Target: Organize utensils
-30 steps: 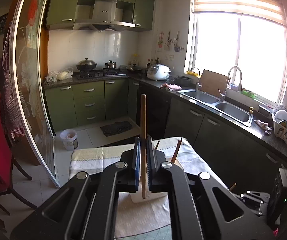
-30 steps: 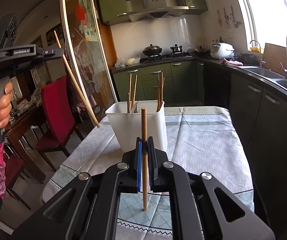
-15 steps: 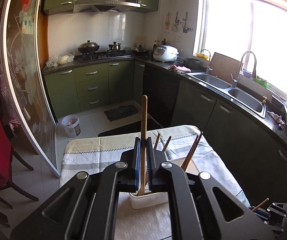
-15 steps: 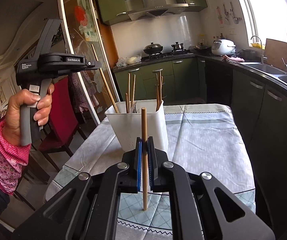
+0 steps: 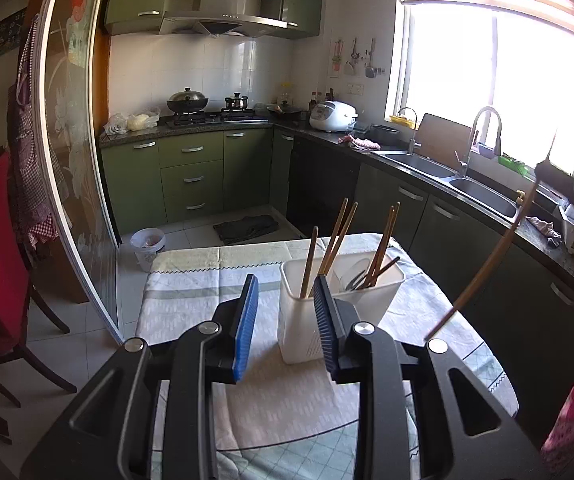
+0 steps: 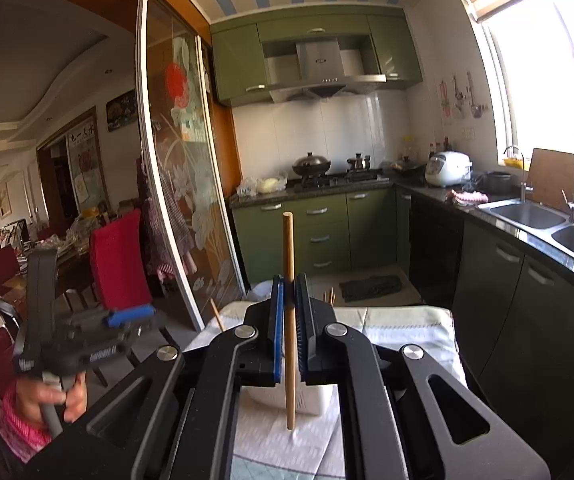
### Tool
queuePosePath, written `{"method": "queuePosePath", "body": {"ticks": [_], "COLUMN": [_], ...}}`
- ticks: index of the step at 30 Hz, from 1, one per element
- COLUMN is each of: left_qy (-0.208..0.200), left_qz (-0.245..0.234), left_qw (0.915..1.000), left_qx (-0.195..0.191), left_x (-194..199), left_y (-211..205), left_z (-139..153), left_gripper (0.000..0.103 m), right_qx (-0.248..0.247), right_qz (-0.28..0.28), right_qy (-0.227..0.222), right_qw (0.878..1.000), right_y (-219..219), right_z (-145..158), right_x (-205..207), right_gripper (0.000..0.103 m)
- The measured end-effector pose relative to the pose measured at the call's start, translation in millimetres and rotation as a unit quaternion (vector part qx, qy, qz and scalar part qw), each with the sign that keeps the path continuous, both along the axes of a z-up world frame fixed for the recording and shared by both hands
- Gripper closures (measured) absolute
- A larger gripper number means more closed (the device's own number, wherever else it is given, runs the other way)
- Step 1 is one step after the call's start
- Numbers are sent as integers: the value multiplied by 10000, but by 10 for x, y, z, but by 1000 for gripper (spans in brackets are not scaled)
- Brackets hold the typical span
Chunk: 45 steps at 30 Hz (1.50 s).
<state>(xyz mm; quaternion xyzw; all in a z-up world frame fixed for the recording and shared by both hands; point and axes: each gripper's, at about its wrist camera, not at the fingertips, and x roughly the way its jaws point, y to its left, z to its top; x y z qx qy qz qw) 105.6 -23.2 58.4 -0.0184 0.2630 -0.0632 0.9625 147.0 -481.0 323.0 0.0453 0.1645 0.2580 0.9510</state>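
Left gripper (image 5: 285, 322) spread and empty just before the white holder (image 5: 339, 308) of brown chopsticks (image 5: 329, 240); right gripper (image 6: 289, 332) pinches one plain wooden chopstick (image 6: 288, 320) upright above it.

White holder (image 5: 307, 332), brown chopsticks (image 5: 381, 246), green-striped tablecloth (image 5: 191, 284).
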Motion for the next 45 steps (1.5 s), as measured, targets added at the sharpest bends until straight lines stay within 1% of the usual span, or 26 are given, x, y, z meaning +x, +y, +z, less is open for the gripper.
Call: {"method": "queuePosePath", "body": {"ticks": [3,5,7,9,10,12,14,18,19,20,21,22,24,25,26,27,29,30,32,34,35,37,40,42,44,45], "left_qy": [-69,-98,-91,-97,-96,-79,-62,110,155,198,231,249,251,238,213,180,63,2,-28,37,53,48,-76,-226,-395,-464], "left_qz": [152,271,341,424,477,562,642,732,730,725,713,695,667,648,628,617,633,649,639,605,579,536,542,560,579,584], "left_qw": [9998,9995,9991,9984,9980,9969,9959,9947,9945,9944,9945,9946,9952,9956,9959,9961,9962,9961,9964,9967,9968,9973,9978,9978,9974,9971], "left_qx": [-47,-103,-223,-352,-408,-546,-634,-711,-735,-741,-737,-725,-669,-638,-615,-606,-598,-595,-559,-542,-552,-508,-386,-290,-182,-137], "left_x": [-261,-405,-526,-632,-676,-754,-775,-731,-715,-703,-687,-680,-673,-671,-676,-672,-676,-678,-663,-630,-618,-614,-653,-718,-795,-826], "left_y": [105,168,229,294,325,376,413,469,470,461,446,428,404,377,357,345,328,318,277,236,213,160,69,26,-17,-33], "left_z": [-161,-261,-340,-413,-449,-509,-562,-686,-708,-729,-744,-755,-769,-756,-752,-746,-745,-750,-787,-836,-853,-881,-886,-861,-833,-820], "left_gripper": [73,71,71,68,66,62,62,62,62,62,62,62,62,62,61,60,48,46,44,43,43,41,31,25,20,19], "right_qx": [46,14,-71,-94,-150,-186,-252,-450,-498,-519,-525,-527,-452,-393,-325,-254,-92,-10,56,-75,-142,-234,-248,-106,-68,-96], "right_qz": [-212,-311,-380,-368,-375,-344,-288,-243,-224,-228,-247,-255,-251,-246,-258,-284,-366,-368,-335,-472,-548,-577,-589,-548,-610,-653], "right_qy": [-262,-304,-239,-46,69,342,579,875,924,955,970,971,909,839,735,605,290,108,-266,-525,-589,-527,-271,-150,-179,-227], "right_qw": [9994,9991,9990,9993,9992,9986,9976,9949,9942,9938,9936,9936,9945,9954,9964,9974,9989,9993,9991,9975,9967,9967,9976,9983,9980,9976], "right_y": [105,201,329,425,478,558,622,714,728,731,720,692,613,567,510,441,278,204,92,35,11,-19,-63,-112,-150,-147], "right_z": [211,257,220,105,27,-175,-381,-727,-791,-845,-869,-885,-852,-813,-769,-727,-713,-747,-872,-1056,-1174,-1394,-1641,-1726,-1771,-1768], "right_x": [202,374,578,782,885,1062,1156,1219,1221,1214,1210,1186,1106,1043,957,845,562,413,103,-170,-287,-470,-694,-829,-961,-1005], "right_gripper": [97,97,97,97,97,96,96,96,95,86,81,78,78,76,71,67,50,44,19,14,9,5,5,5,5,5]}}
